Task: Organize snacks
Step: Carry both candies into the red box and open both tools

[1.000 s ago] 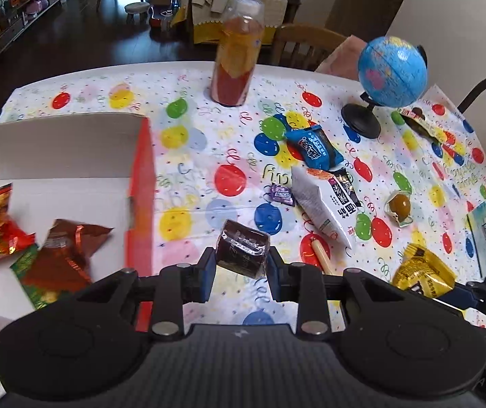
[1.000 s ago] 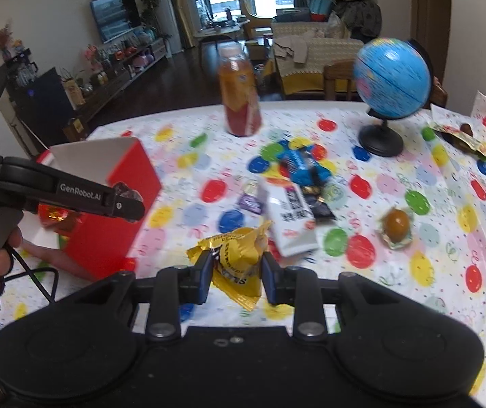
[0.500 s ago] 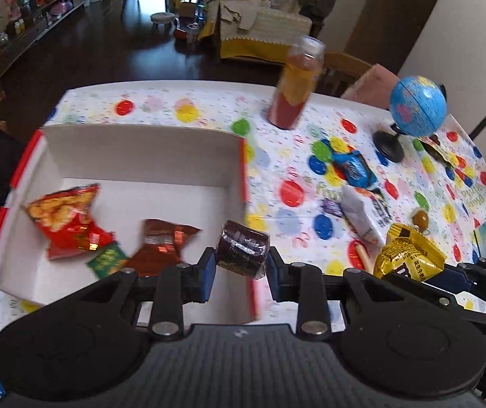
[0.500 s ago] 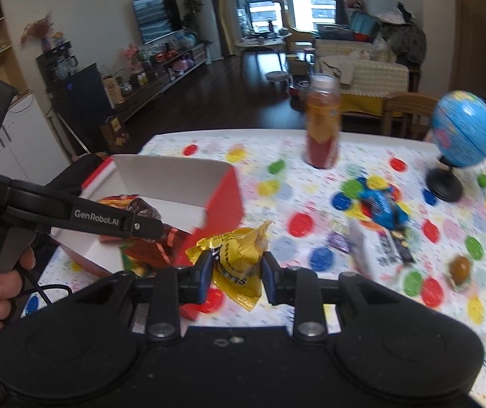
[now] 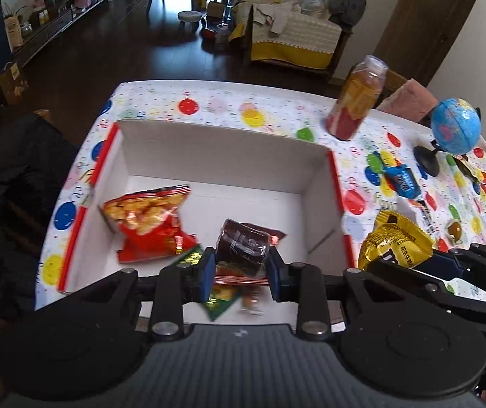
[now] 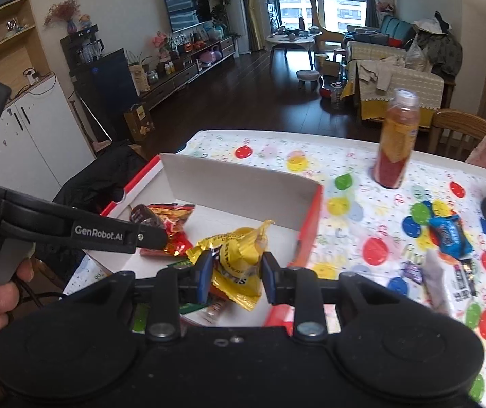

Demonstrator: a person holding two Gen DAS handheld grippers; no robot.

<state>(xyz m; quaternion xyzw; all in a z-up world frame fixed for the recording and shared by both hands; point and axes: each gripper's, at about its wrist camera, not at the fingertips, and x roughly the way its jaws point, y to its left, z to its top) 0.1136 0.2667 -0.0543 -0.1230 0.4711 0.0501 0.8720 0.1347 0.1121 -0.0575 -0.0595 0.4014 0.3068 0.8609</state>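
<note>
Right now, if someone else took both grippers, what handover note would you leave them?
Left gripper: shut on the dark brown snack, held over the white box.
Right gripper: shut on the yellow packet, at the box's right side.
Done: red chip bag and other packets already lie in the box.
Left: release both snacks, then collect the blue packet, white packet and other small sweets from the tablecloth.

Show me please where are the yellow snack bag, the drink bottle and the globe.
yellow snack bag (image 6: 239, 272): right wrist view, middle of the bag between the pads.
drink bottle (image 6: 396, 146): right wrist view, its label.
globe (image 5: 455, 125): left wrist view, the blue sphere.
</note>
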